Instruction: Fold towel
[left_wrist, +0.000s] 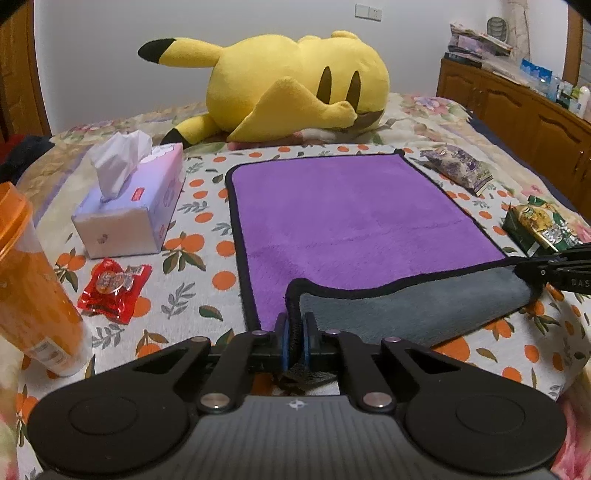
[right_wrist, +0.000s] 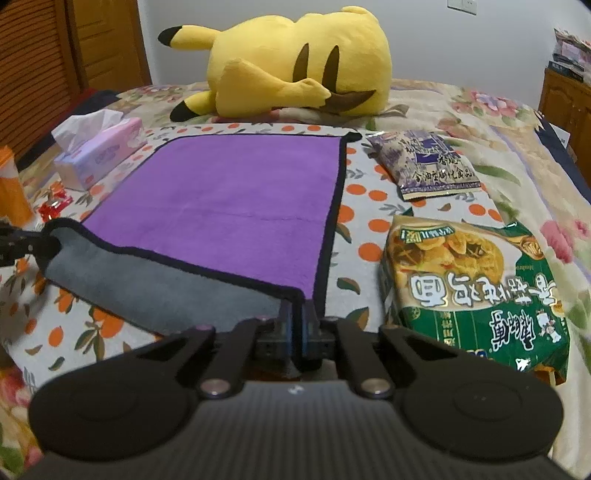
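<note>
A purple towel (left_wrist: 351, 214) with a black hem and a grey underside lies flat on an orange-print cloth on the bed; it also shows in the right wrist view (right_wrist: 236, 199). Its near edge is lifted and turned over, so a grey strip (left_wrist: 406, 314) faces up. My left gripper (left_wrist: 295, 332) is shut on the towel's near left corner. My right gripper (right_wrist: 297, 325) is shut on the near right corner. Each gripper shows at the edge of the other's view, the right one at the right (left_wrist: 554, 273) and the left one at the left (right_wrist: 22, 243).
A yellow plush toy (left_wrist: 295, 85) lies beyond the towel. A tissue box (left_wrist: 129, 206), a red candy packet (left_wrist: 114, 288) and an orange cup (left_wrist: 33, 288) are on the left. A purple snack bag (right_wrist: 424, 162) and a green noodle pack (right_wrist: 472, 280) are on the right. A wooden cabinet (left_wrist: 517, 118) stands far right.
</note>
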